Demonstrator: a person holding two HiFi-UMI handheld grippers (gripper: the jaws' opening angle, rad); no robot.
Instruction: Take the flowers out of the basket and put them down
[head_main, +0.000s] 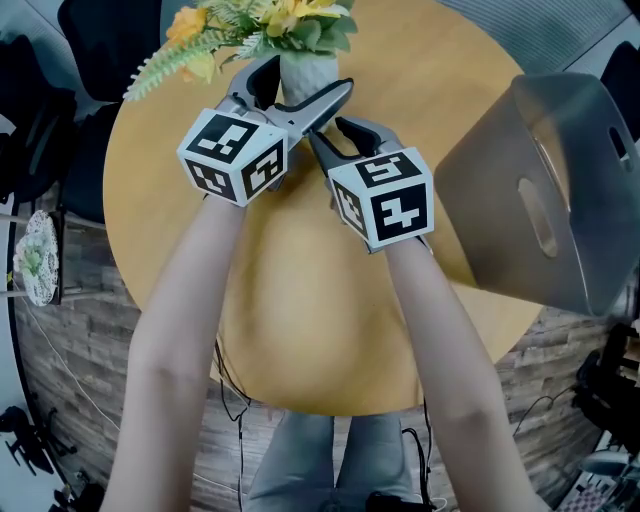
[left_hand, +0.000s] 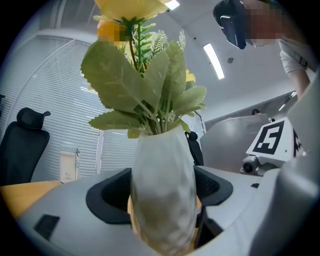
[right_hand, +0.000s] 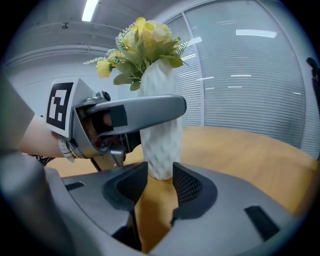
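**Desk:** Where are the flowers right now?

**Operator:** I see the flowers (head_main: 270, 20), yellow blooms with green leaves, standing up out of a white vase (head_main: 305, 75). The blooms rise above my left tool (head_main: 296, 92). The vase is upright, and its base rests on the worktop (head_main: 300, 300).

**Desk:** What does your left tool have?

**Operator:** It is clamped on the vase. The jaws stand wide, and in the left gripper view the vase body fills the gap, with a dark pad against each side. The tool reaches in level.

**Desk:** And the right one?

**Operator:** My right tool (right_hand: 160, 169) holds nothing. Its jaws are spread, and bare wood shows in the gap. The foot of the vase stands just past its tips. From its own view, one jaw of the left tool crosses in front of the vase, above the right tool's pads.

**Desk:** Where is the basket?

**Operator:** The grey basket (head_main: 545, 200) sits well off to the right of my right tool, at the worktop's edge. One handle slot faces me. I cannot tell whether it is upright or tipped over.

**Desk:** Anything else close by?

**Operator:** Off to the left of the left tool, beyond the worktop, I see a dark office chair (left_hand: 22, 145) in front of window blinds.
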